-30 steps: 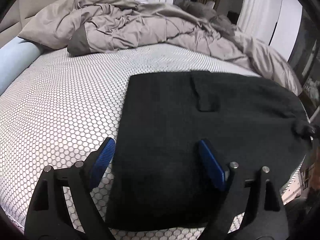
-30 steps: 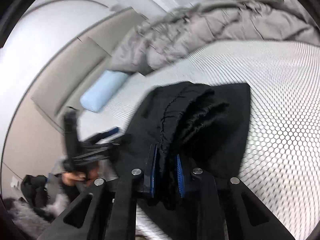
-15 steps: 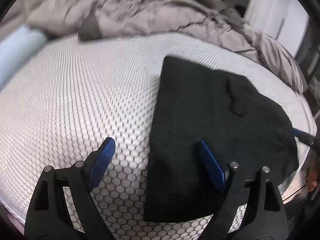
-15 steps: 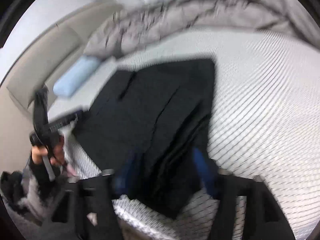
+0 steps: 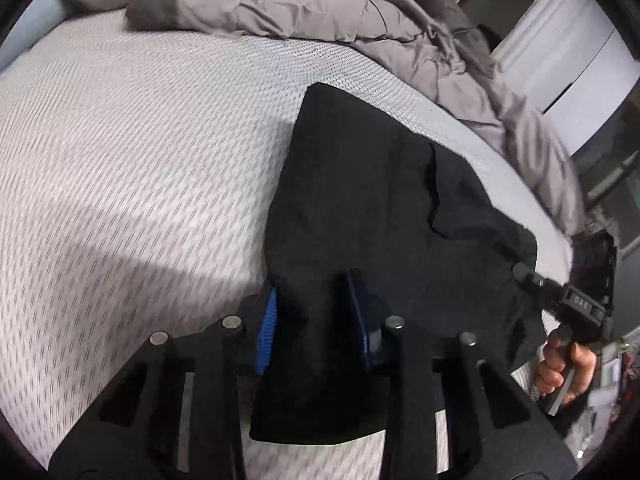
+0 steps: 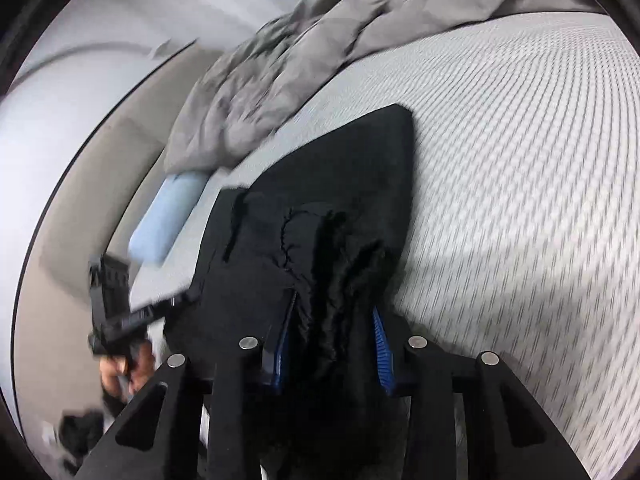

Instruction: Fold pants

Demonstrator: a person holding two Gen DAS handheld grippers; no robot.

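So from the left wrist, the left gripper (image 5: 314, 320) is closing with the near edge of the black pants (image 5: 380, 184) bunched between its blue pads, on the bed (image 5: 120, 140). Right wrist: the right gripper (image 6: 332, 344) is closing too, on the gathered edge.

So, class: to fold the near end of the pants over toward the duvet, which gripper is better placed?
Neither clearly. The left gripper and right gripper are both closing with near-edge pants fabric between the fingers; probably both lift together.
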